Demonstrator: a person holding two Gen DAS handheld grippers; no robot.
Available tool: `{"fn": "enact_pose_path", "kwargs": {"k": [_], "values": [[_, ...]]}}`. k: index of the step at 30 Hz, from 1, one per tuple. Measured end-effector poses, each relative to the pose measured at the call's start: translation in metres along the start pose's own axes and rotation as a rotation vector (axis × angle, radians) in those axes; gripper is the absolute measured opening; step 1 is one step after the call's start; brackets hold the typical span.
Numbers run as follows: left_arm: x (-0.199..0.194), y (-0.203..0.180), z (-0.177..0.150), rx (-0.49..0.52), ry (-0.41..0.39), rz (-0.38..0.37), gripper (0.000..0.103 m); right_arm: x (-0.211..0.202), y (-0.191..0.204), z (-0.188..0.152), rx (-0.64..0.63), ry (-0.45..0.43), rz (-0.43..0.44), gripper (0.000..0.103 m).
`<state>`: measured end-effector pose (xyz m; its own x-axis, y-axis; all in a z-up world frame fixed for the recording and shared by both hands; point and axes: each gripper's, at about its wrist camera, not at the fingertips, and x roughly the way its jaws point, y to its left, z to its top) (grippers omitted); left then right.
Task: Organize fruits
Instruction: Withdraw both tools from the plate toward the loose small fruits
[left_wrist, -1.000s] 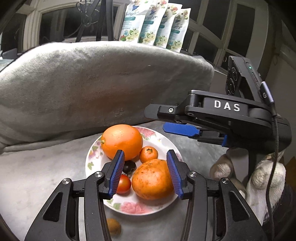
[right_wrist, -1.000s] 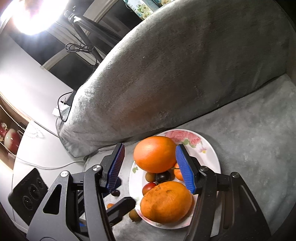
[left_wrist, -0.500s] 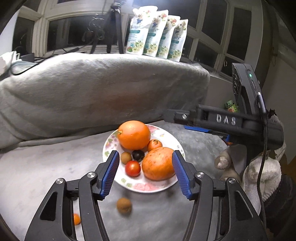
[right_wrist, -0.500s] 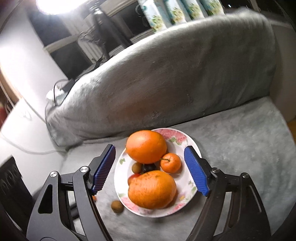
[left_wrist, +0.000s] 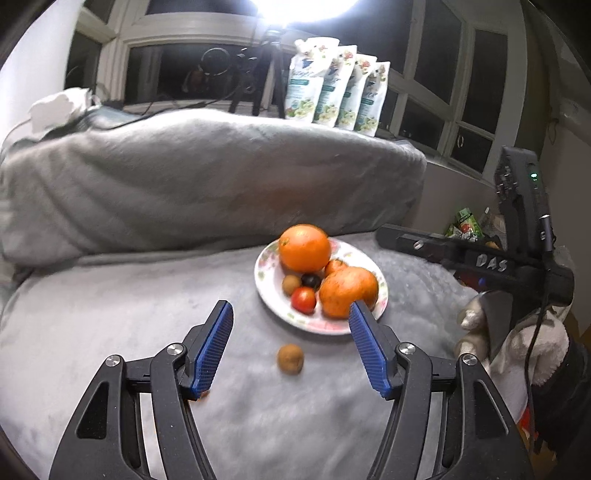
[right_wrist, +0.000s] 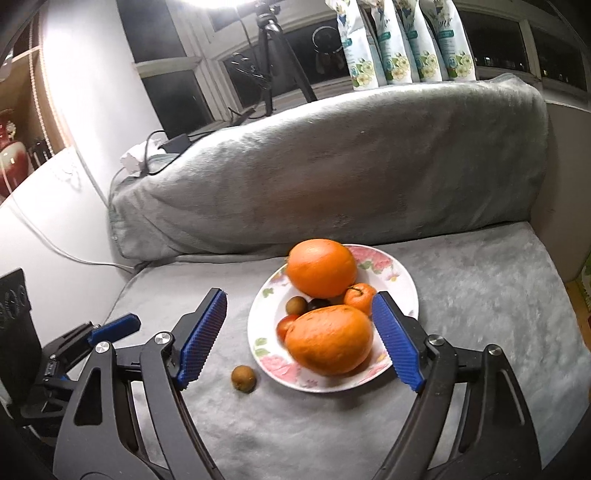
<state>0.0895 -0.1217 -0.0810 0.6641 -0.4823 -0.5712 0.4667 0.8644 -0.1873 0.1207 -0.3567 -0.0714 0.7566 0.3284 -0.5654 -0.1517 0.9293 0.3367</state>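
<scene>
A floral plate (left_wrist: 269, 295) (right_wrist: 402, 280) on the grey blanket holds two big oranges (left_wrist: 304, 247) (right_wrist: 328, 339), a small mandarin (right_wrist: 360, 297), a red tomato (left_wrist: 303, 300), a dark fruit (left_wrist: 311, 280) and a small brown fruit (left_wrist: 291, 284). Another small brown fruit (left_wrist: 290, 359) (right_wrist: 243, 378) lies loose in front of the plate. My left gripper (left_wrist: 290, 347) is open and empty, above the loose fruit. My right gripper (right_wrist: 299, 336) is open and empty, held over the plate's near side.
A large grey cushion (left_wrist: 207, 177) backs the seat. Several pouches (left_wrist: 336, 96) stand on the window sill behind it, beside a tripod (right_wrist: 273, 55). The right gripper's body (left_wrist: 480, 258) is at the right of the left wrist view.
Both grippers have pulled back and up from the plate and opened wider. The loose brown fruit has come into view in front of the plate.
</scene>
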Motion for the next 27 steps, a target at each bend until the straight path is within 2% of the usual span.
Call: {"fn": "enact_pose_path", "kwargs": {"k": [13, 19, 25, 27], "values": [[-0.023, 0.037, -0.049, -0.072, 0.044, 0.075, 0.065, -0.02, 0.051, -0.042, -0.219, 0.044, -0.032, 0.083], [-0.027, 0.051, -0.064, -0.114, 0.065, 0.086, 0.065, -0.008, 0.056, -0.063, -0.202, 0.097, 0.027, 0.083], [-0.023, 0.061, -0.071, -0.144, 0.078, 0.084, 0.063, 0.005, 0.06, -0.078, -0.213, 0.137, 0.044, 0.083], [-0.021, 0.064, -0.071, -0.151, 0.083, 0.076, 0.055, 0.009, 0.062, -0.083, -0.221, 0.147, 0.05, 0.083]]}}
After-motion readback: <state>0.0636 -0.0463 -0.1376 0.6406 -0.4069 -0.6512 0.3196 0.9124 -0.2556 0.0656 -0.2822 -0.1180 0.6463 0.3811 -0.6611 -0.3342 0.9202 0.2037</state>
